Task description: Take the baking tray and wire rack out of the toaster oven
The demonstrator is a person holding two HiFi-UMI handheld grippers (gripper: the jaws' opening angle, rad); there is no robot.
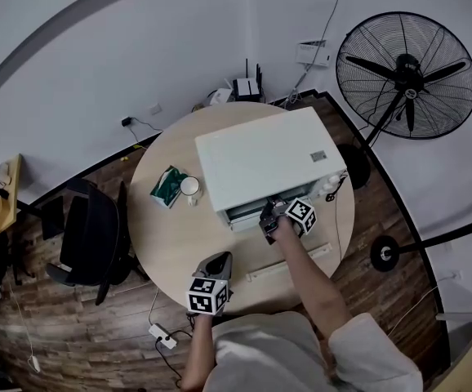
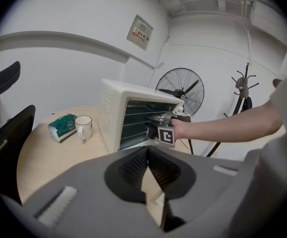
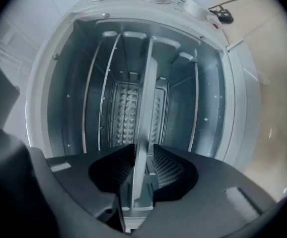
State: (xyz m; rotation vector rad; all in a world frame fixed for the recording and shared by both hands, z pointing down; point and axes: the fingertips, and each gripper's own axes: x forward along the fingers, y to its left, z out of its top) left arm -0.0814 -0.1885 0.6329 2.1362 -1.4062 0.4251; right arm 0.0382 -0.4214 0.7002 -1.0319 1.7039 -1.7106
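Right gripper [image 3: 143, 167] was at the mouth of the toaster oven [image 1: 260, 158], and the baking tray [image 3: 146, 133] was inside on its rails, its front lip running straight in between the jaws! The jaws stood apart, one on each face of the lip, a sliver of gap showing on one side, so I'd call that straddling, not clamped. The gripper was rolled on its side, which lined its slot up with the flat of the tray. The tray's long edge lay left to right across the opening, so the pull looked to be straight back toward the near edge of the table [image 1: 171, 243].

Left gripper [image 1: 217, 261] hung near the person, well clear of the oven, jaws together on nothing. The right was plainly the nearer hand. I couldn't pick out the wire rack for sure among the thin rods.
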